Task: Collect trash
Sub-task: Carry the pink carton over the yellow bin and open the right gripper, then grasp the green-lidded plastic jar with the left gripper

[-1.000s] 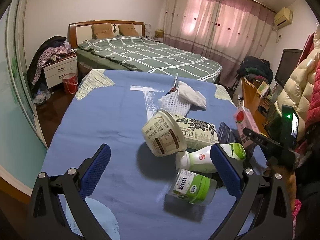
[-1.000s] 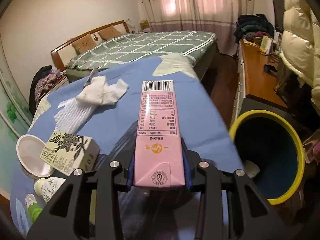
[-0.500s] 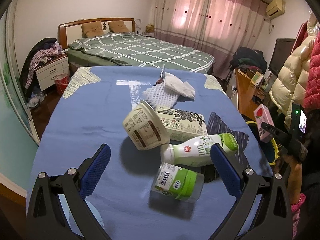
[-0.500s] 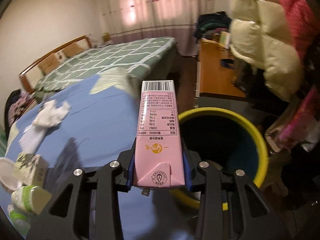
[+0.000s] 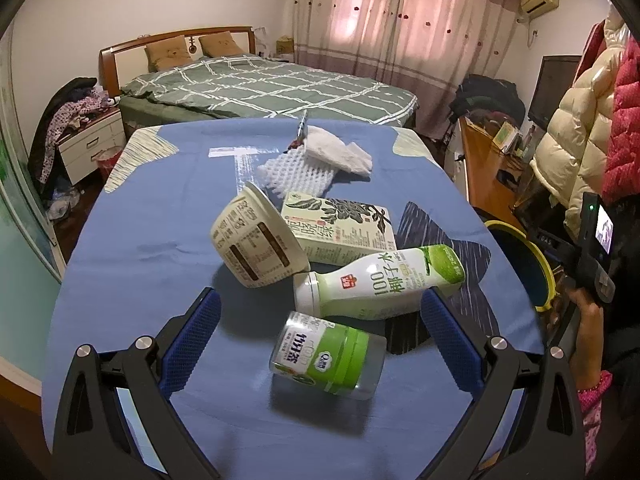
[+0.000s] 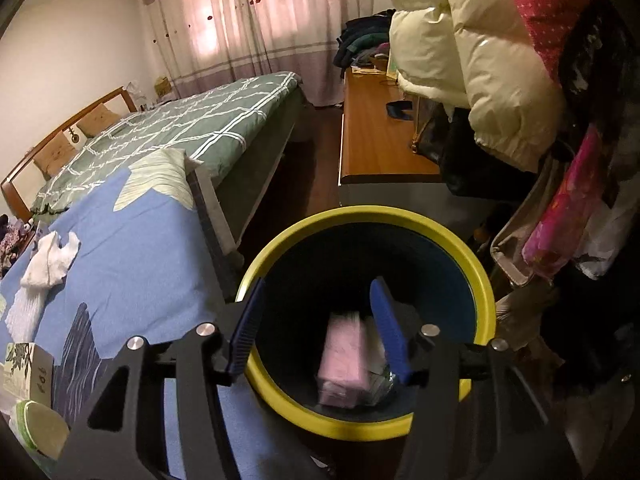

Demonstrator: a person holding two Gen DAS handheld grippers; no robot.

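Observation:
My right gripper (image 6: 318, 322) is open above the yellow-rimmed bin (image 6: 472, 258), which also shows in the left wrist view (image 5: 546, 272). A pink carton (image 6: 344, 364) lies blurred inside the bin, free of the fingers. My left gripper (image 5: 320, 336) is open over the blue table, its fingers either side of a small green-labelled jar (image 5: 328, 354) lying on its side. Behind it lie a white and green bottle (image 5: 380, 282), a paper bowl (image 5: 256, 236), a tea carton (image 5: 340, 230), white foam netting (image 5: 296, 170) and crumpled tissue (image 5: 340, 150).
The bin stands off the table's right edge, beside a wooden desk (image 6: 376, 136) and hanging jackets (image 6: 476, 60). A bed (image 5: 260, 88) lies beyond the table's far edge. The person's hand holding the right gripper (image 5: 592, 264) shows at the right in the left wrist view.
My right gripper swung from over the table to above the bin, opened, and let go of the pink carton, which dropped in. My left gripper moved closer to the jar.

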